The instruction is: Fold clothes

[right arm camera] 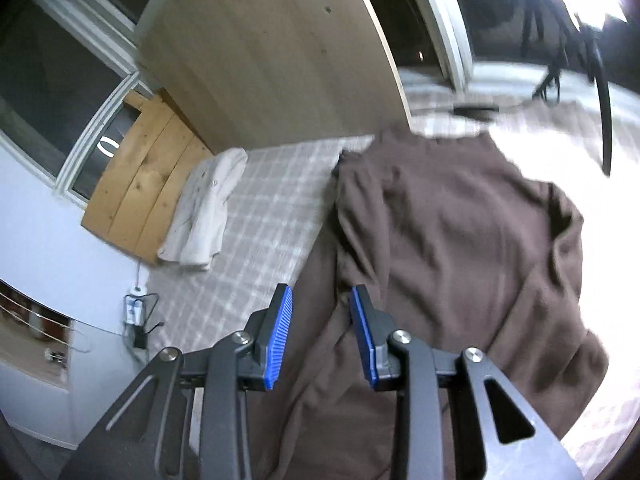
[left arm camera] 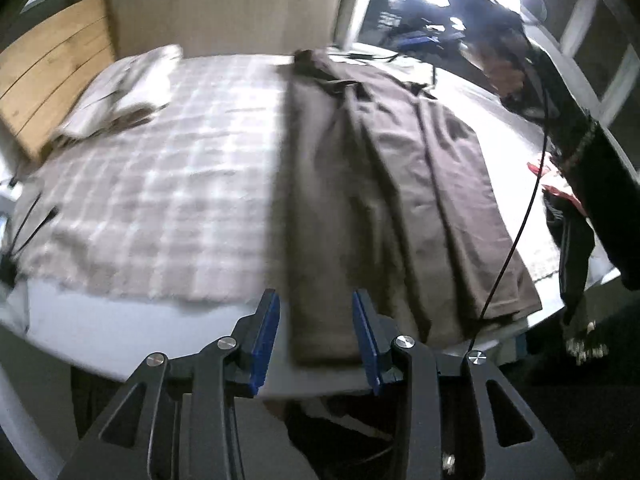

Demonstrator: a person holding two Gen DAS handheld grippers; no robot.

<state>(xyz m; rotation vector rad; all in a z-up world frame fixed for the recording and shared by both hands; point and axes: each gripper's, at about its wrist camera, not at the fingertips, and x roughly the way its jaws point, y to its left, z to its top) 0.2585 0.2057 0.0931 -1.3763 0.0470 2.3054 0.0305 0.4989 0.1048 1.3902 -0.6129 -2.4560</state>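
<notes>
A brown garment (left arm camera: 384,184) lies spread lengthwise on the bed over a plaid blanket (left arm camera: 160,184). It also shows in the right wrist view (right arm camera: 460,248), rumpled, with folds along its left side. My left gripper (left arm camera: 316,336) is open and empty, hovering above the near end of the garment at the bed's edge. My right gripper (right arm camera: 320,336) is open and empty, just above the garment's left fold.
A folded white garment (right arm camera: 204,212) lies on the blanket near the wooden headboard (right arm camera: 140,184). A dark garment (left arm camera: 572,248) and a black cable (left arm camera: 516,220) hang at the bed's right side. A window (left arm camera: 452,4) glares behind. A charger (right arm camera: 136,312) sits below the bed.
</notes>
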